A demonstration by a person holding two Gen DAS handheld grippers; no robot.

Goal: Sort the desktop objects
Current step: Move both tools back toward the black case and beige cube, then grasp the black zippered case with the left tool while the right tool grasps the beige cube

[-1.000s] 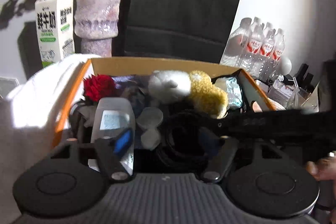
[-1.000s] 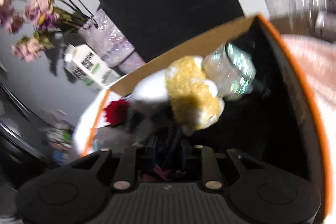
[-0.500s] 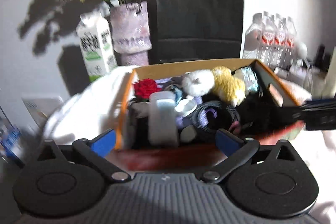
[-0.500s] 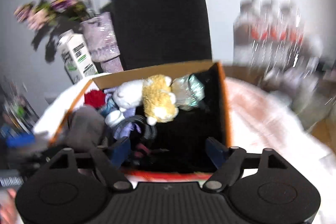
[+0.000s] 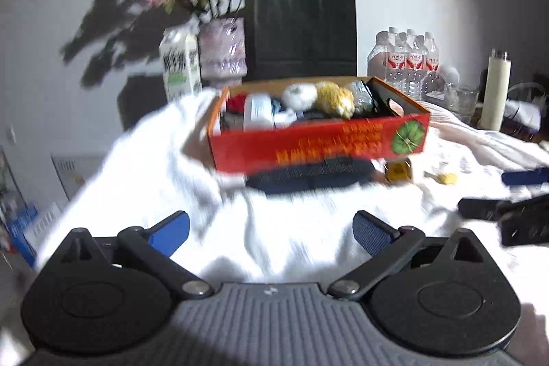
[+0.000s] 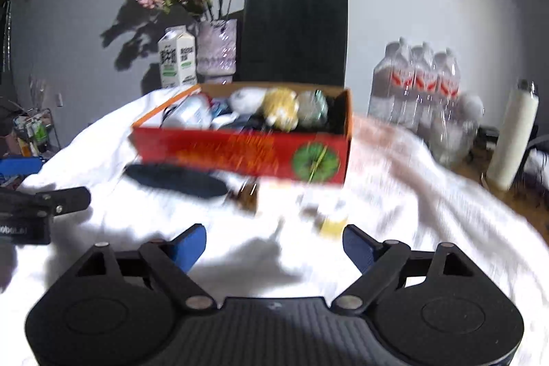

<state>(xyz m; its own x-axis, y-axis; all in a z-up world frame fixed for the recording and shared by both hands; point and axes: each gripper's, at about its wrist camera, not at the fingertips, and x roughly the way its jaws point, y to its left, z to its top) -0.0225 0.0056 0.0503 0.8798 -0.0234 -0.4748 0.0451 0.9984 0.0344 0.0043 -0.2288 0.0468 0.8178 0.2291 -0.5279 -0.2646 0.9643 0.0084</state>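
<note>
A red cardboard box sits on a white cloth and holds plush toys, a red rose, a white bottle and other items. A dark oval object lies just in front of it, beside a small brown item and a small yellow piece. My left gripper and right gripper are both open and empty, well back from the box.
Behind the box stand a milk carton, a flower vase, a black paper bag, packed water bottles and a white flask. The white cloth drapes over the table's left edge.
Both grippers have pulled back from inside the box to well in front of it and opened wide. The items on the cloth before the box have come into view.
</note>
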